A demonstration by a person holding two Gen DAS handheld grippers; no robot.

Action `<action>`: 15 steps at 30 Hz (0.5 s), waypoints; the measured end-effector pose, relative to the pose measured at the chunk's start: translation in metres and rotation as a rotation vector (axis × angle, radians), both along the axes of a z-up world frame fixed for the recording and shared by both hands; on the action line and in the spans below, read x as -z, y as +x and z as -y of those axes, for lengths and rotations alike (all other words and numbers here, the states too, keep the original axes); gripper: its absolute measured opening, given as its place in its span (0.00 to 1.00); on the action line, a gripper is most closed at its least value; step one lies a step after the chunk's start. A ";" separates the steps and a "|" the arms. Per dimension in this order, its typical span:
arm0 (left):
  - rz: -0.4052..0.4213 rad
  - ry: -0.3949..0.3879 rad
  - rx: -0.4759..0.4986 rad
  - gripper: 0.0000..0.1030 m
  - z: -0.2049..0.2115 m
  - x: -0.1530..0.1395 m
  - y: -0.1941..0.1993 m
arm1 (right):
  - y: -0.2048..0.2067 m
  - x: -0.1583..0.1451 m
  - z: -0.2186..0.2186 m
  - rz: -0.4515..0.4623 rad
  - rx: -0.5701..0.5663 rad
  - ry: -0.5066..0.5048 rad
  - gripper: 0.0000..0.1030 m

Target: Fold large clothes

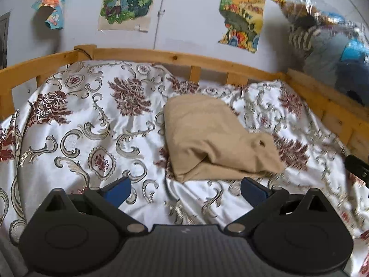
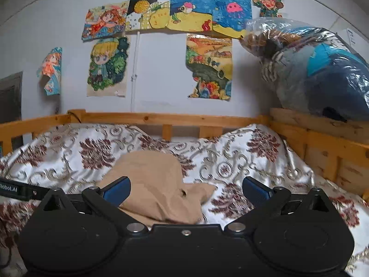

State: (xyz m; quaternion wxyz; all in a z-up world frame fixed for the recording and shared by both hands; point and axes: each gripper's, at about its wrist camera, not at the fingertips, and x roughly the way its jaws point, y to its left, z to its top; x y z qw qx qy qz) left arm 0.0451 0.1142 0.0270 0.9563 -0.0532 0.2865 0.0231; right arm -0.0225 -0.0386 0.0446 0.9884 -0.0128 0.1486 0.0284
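A tan garment (image 1: 207, 138) lies folded into a compact bundle on the patterned bedspread (image 1: 92, 127), right of the bed's middle. My left gripper (image 1: 185, 190) stands open just short of the bundle's near edge, nothing between its blue fingers (image 1: 118, 191). The right wrist view shows the same tan garment (image 2: 156, 189) directly ahead, partly between and beyond the fingers of my right gripper (image 2: 186, 190), which is open and holds nothing. The left gripper's black body (image 2: 18, 190) shows at the left edge of that view, and the right gripper's body (image 1: 357, 167) at the left wrist view's right edge.
A wooden bed rail (image 1: 161, 55) runs along the far side and the right side (image 2: 322, 143). A clear plastic bag of clothes (image 2: 318, 69) sits on the right rail. Drawings (image 2: 207, 69) hang on the white wall. The bedspread is rumpled near the grippers.
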 end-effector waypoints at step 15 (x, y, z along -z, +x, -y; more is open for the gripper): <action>-0.064 0.069 -0.001 0.99 -0.002 0.019 0.011 | 0.007 0.036 -0.004 -0.139 0.033 0.020 0.99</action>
